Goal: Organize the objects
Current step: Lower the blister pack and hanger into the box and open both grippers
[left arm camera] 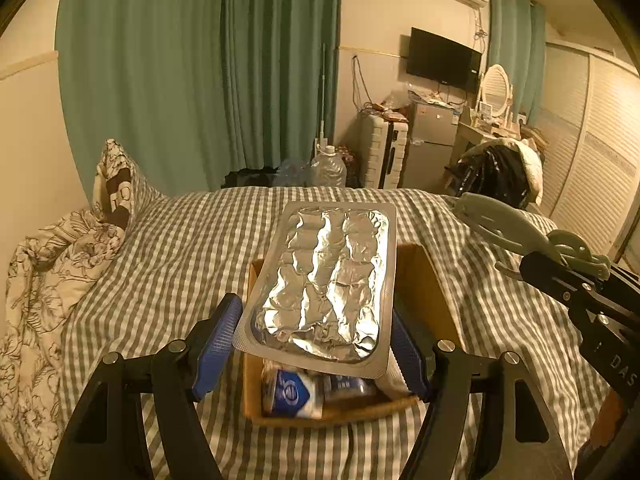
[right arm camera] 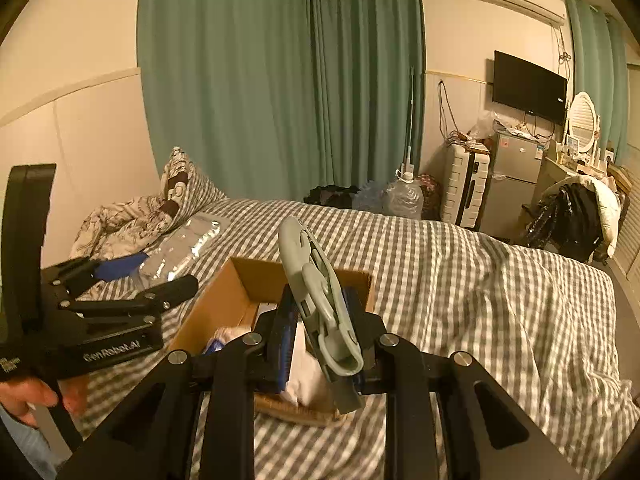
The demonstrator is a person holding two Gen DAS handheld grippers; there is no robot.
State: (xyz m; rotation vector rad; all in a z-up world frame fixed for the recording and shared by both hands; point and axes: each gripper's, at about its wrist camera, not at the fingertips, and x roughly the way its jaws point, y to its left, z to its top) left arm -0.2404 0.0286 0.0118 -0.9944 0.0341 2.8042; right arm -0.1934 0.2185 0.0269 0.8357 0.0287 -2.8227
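Note:
My left gripper (left arm camera: 316, 344) is shut on a silver foil blister pack (left arm camera: 324, 284) and holds it tilted above an open cardboard box (left arm camera: 424, 280) on the checked bed. The box holds a blue-and-white packet (left arm camera: 294, 394) and other items. My right gripper (right arm camera: 320, 320) is shut on a grey-green box cutter (right arm camera: 316, 296), held upright over the box (right arm camera: 224, 300). The cutter also shows in the left wrist view (left arm camera: 516, 232) at the right. The left gripper with the blister pack (right arm camera: 180, 244) shows at the left of the right wrist view.
The grey checked bedsheet (left arm camera: 180, 260) covers the bed. A floral pillow and quilt (left arm camera: 80, 240) lie at the left. Beyond the bed stand green curtains, water bottles (left arm camera: 328, 168), a suitcase (left arm camera: 380, 152), a small fridge (left arm camera: 432, 144) and a chair with clothes (left arm camera: 500, 172).

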